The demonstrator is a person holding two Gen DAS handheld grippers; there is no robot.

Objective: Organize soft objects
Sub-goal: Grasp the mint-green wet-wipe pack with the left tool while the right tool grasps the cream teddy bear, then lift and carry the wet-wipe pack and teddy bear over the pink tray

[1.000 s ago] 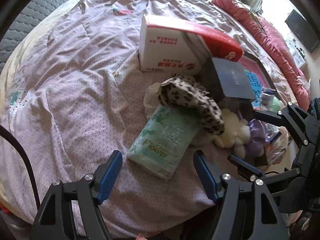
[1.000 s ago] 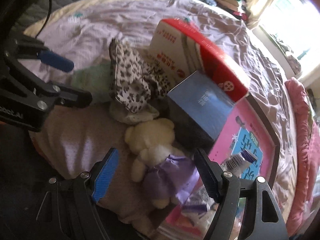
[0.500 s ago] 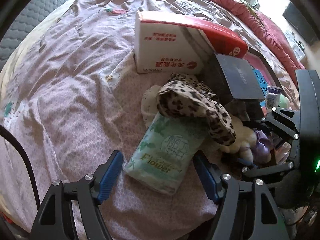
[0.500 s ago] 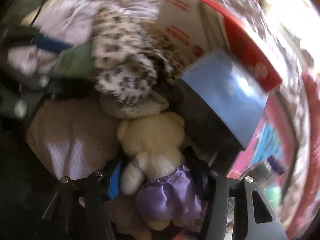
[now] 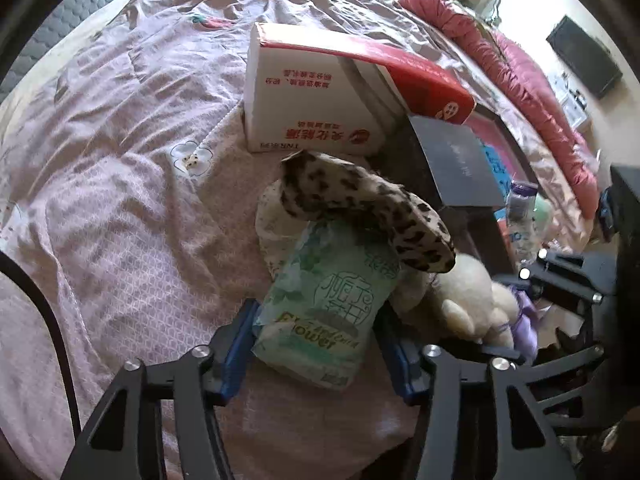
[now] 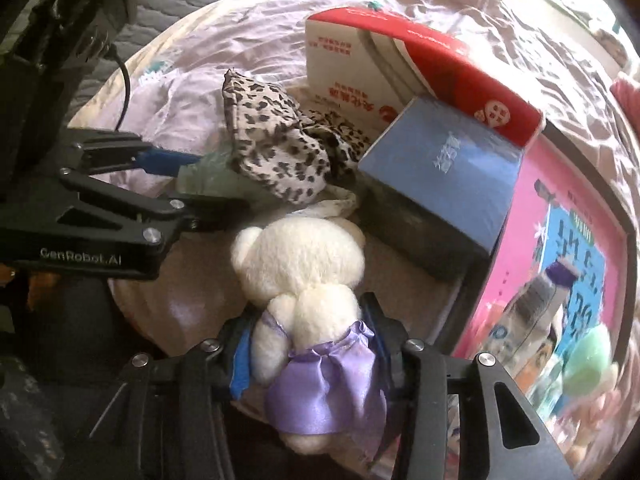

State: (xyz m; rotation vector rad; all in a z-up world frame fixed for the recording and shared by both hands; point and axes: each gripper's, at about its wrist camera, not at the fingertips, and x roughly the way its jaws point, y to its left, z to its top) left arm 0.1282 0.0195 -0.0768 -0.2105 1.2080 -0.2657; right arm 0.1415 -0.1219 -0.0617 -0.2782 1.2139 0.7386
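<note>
- The left hand-held gripper [image 5: 316,350] has its blue pads pressed against both sides of a green tissue pack [image 5: 328,304], pinching the pack's near end; the pack lies on the bed [image 5: 120,168], which is covered in a pinkish-lilac quilt.
- A leopard-print fabric piece [image 5: 360,204] drapes over the far end of the tissue pack, with a pale cloth [image 5: 272,224] partly under it.
- The right hand-held gripper [image 6: 310,350] is clamped around the waist of a cream teddy bear [image 6: 300,264] in a purple satin skirt; the bear lies head-away on the bed, just beside the tissue pack.
- Behind the soft things stands a red-and-white carton [image 5: 320,108], tilted, with a dark blue box [image 6: 440,172] leaning against it.
- To the right lies a pink framed board [image 6: 560,248] carrying a plastic bottle [image 6: 536,304] with a purple cap and a pale green fuzzy item [image 6: 588,360].
- A red rolled duvet [image 5: 520,80] runs along the bed's far edge.
</note>
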